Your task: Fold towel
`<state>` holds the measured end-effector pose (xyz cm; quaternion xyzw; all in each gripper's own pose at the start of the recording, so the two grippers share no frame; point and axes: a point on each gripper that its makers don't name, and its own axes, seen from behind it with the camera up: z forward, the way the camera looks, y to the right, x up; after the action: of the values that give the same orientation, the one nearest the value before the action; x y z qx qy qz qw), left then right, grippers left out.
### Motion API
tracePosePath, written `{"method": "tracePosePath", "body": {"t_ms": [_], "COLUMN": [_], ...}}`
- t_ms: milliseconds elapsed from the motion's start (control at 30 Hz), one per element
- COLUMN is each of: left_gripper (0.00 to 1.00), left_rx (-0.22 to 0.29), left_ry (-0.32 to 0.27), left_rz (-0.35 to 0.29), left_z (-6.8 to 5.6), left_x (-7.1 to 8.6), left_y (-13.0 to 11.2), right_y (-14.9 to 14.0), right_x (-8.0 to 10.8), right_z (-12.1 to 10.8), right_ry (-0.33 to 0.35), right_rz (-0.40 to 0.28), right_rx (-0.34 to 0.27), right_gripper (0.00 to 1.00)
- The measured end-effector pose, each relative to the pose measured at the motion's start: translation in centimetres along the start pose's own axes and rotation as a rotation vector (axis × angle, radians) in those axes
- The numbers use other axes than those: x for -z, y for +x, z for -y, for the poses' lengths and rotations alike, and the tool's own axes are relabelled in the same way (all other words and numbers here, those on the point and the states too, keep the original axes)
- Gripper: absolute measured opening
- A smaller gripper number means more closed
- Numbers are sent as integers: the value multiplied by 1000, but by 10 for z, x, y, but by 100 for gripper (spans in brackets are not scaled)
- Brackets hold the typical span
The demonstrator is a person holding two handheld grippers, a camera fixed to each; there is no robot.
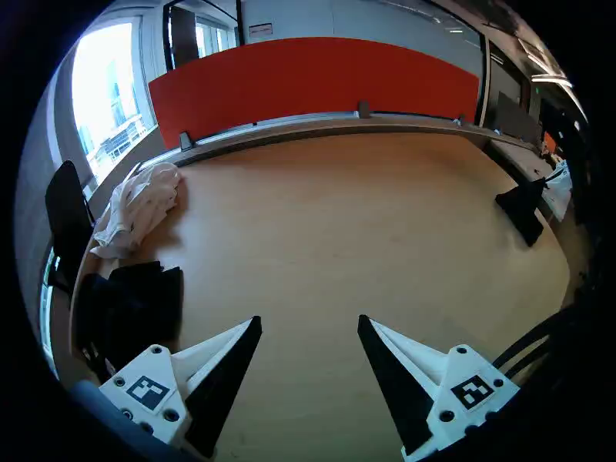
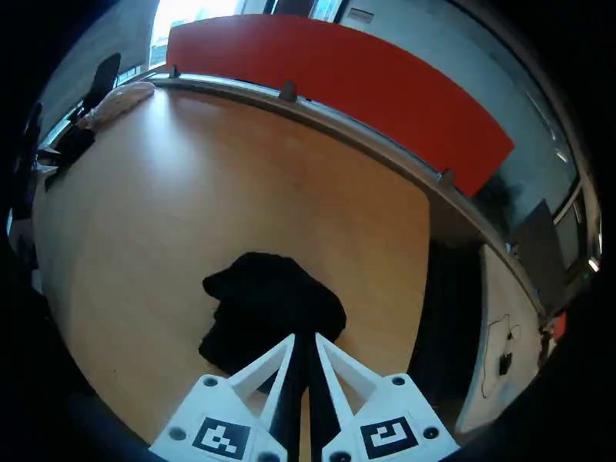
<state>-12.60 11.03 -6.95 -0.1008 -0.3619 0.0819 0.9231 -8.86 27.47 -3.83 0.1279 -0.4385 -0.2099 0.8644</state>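
Pale wood table [image 1: 323,231] runs back to a red divider [image 1: 308,85]. On it, near the right edge, lies the black towel [image 2: 269,308], crumpled, its folds lost in the dark. The right gripper [image 2: 308,343] has its 2 fingers almost together, tips at the towel's near edge; whether cloth is pinched between them, I cannot tell. The left gripper [image 1: 309,319] gapes wide, holding nothing, well apart from the towel [image 1: 523,208]. A pale cloth [image 1: 138,208] sits far left, with blurred black things [image 1: 131,308] beside it.
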Motion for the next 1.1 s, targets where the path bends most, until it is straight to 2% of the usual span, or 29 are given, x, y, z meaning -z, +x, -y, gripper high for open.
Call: {"method": "tracePosePath", "body": {"t_ms": [300, 600, 1100], "left_gripper": [93, 93, 93], "left_rx": [-1, -2, -8], "left_ry": [0, 1, 6], "left_rz": [-1, -3, 7], "left_z": [1, 3, 6], "left_x": [1, 2, 3], "left_y": [0, 1, -3], "right_y": [-14, -22, -91], "right_x": [3, 3, -17], "right_z": [13, 16, 7], "right_ry": [22, 18, -12], "right_rz": [17, 36, 187], "right_rx": [-4, -14, -89], "right_gripper": [5, 5, 5]}}
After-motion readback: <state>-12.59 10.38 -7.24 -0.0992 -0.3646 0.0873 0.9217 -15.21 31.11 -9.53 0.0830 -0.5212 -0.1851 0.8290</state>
